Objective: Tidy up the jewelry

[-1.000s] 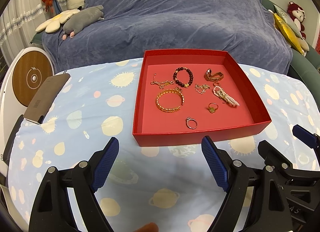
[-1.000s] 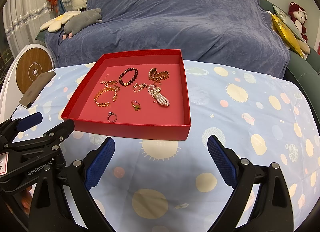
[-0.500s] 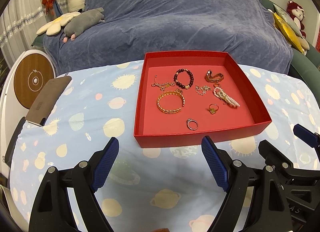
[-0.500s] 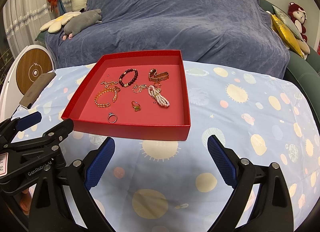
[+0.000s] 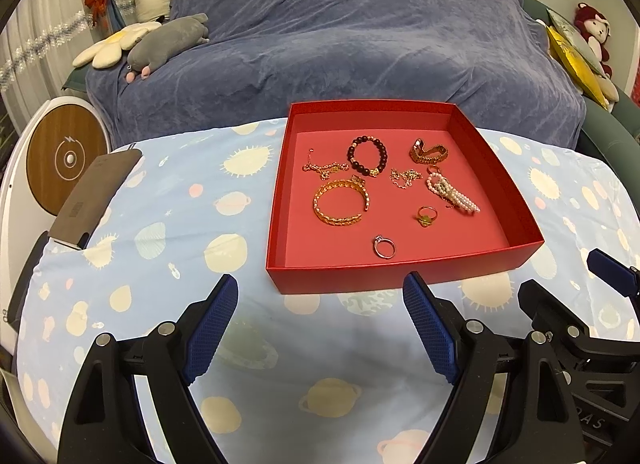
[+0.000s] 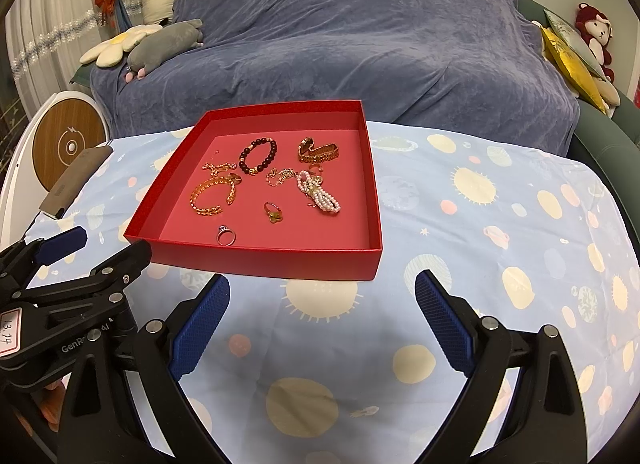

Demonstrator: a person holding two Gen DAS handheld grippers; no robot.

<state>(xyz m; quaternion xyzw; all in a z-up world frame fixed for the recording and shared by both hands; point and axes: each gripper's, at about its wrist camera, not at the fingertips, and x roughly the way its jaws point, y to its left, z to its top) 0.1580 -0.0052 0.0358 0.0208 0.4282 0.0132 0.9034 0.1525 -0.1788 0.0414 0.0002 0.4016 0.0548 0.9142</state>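
A shallow red tray (image 5: 400,278) is set on a table covered by a pale blue cloth (image 5: 168,223) printed with suns and planets. The jewelry is spread loosely over the tray's floor. A dark beaded bracelet (image 5: 367,155) lies toward the far side, with a thin gold chain (image 5: 323,168) to its left and a broad gold watch-style band (image 5: 427,152) to its right. A gold bangle (image 5: 341,202) is placed nearer the middle, just in front of the beads. A second small chain (image 5: 405,177) is seen between the beads and a bundle of pink-white pearls (image 5: 452,193). A gold ring (image 5: 426,215) lies in front of the pearls, and a silver ring (image 5: 384,247) lies closest to the near wall.

The left gripper (image 5: 320,328) is held over the cloth in front of the tray, its jaws spread wide with nothing between them. The right gripper (image 6: 320,324) is held beside it, likewise spread and holding nothing, just short of the tray's near right corner.

A dark flat case (image 5: 94,199) rests at the table's left edge. Behind the table a sofa draped in a blue blanket (image 5: 360,35) is seen, with a grey plush toy (image 5: 168,39) on its left end.
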